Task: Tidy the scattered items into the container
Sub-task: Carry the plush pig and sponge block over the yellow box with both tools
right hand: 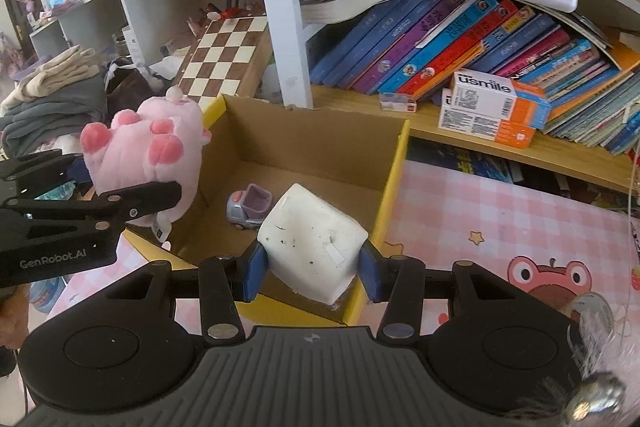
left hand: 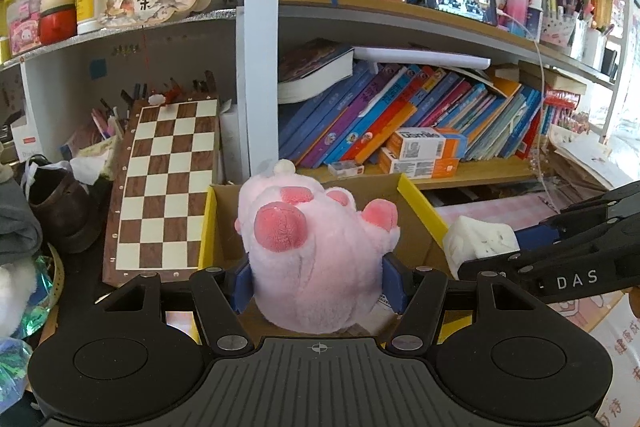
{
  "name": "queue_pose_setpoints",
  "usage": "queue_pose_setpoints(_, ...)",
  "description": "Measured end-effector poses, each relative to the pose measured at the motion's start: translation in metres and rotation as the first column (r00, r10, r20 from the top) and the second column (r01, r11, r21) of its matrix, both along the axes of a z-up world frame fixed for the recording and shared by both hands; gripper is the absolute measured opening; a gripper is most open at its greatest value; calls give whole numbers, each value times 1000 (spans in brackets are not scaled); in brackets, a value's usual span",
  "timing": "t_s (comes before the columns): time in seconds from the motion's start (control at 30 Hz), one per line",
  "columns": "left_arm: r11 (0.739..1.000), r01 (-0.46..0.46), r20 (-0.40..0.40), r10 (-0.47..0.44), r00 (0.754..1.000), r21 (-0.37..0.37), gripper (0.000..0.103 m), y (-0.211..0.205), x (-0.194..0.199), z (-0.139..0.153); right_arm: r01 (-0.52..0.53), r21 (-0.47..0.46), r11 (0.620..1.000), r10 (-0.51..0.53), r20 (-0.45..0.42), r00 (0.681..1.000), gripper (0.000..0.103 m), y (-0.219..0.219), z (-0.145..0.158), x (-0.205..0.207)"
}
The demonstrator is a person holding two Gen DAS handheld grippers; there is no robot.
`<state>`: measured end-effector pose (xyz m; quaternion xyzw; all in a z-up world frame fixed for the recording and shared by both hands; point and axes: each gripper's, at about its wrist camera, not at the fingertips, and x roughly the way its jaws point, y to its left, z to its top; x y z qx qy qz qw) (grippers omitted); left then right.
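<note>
My left gripper (left hand: 316, 285) is shut on a pink plush toy (left hand: 316, 247) and holds it over the near left edge of a cardboard box with yellow rims (left hand: 420, 199). The plush also shows in the right wrist view (right hand: 148, 155). My right gripper (right hand: 312, 275) is shut on a white cube-shaped power socket (right hand: 312, 243), held over the box's near right corner; the cube also shows in the left wrist view (left hand: 480, 239). The box (right hand: 396, 163) is open, and a small purple toy car (right hand: 250, 207) lies on its floor.
A chessboard (left hand: 164, 187) leans left of the box. Bookshelves with slanted books (left hand: 400, 107) and orange-white boxes (right hand: 496, 111) stand behind. Folded clothes (right hand: 52, 99) lie at the far left. A pink checked mat (right hand: 500, 227) covers the surface at the right.
</note>
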<state>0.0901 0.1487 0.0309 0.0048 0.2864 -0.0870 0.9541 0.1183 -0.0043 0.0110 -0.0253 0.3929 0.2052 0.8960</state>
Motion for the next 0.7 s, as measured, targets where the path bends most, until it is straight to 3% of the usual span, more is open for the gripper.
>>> queue_pose_setpoints(0.7,998,47,-72,-44,996,42,62,9,58,-21,-90,1,996,90,-26,996,45,27,-22,39)
